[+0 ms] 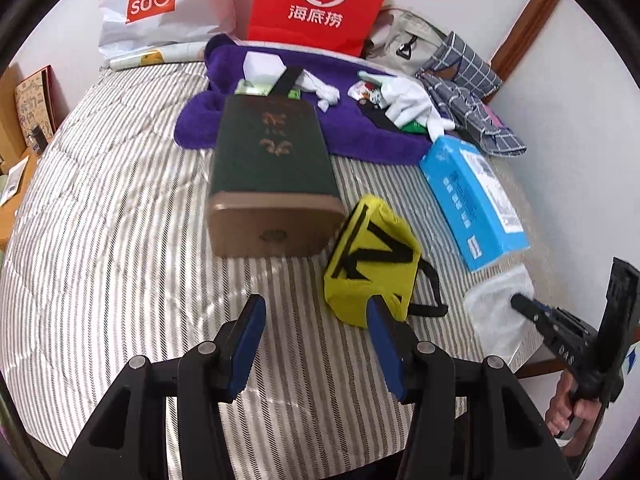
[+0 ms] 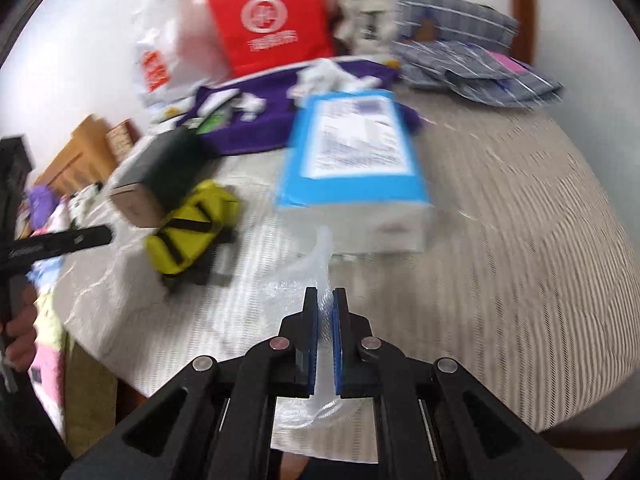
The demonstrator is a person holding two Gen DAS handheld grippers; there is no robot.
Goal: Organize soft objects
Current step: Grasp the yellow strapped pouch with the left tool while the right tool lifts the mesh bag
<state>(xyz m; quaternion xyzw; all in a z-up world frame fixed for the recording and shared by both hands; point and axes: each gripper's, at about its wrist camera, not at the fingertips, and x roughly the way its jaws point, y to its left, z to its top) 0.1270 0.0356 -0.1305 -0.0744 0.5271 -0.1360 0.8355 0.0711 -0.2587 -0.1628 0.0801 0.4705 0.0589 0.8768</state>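
My right gripper [image 2: 326, 300] is shut on a sheet of clear bubble wrap [image 2: 292, 280] and holds it just above the striped bedcover; the same wrap [image 1: 500, 312] and right gripper [image 1: 520, 302] show at the right of the left wrist view. My left gripper [image 1: 316, 312] is open and empty, low over the bedcover, its right fingertip next to a yellow pouch [image 1: 372, 256] with black straps. The pouch also shows in the right wrist view [image 2: 192, 224]. A purple towel [image 1: 360, 136] at the back carries white socks [image 1: 412, 104] and small packets.
A dark green box [image 1: 272, 176] lies mid-bed beside the pouch. A blue carton [image 1: 472, 200] lies at the right. A red paper bag [image 1: 320, 0], a white Miniso bag [image 1: 160, 4], a beige backpack [image 1: 404, 36] and checked cloth [image 1: 472, 92] line the wall.
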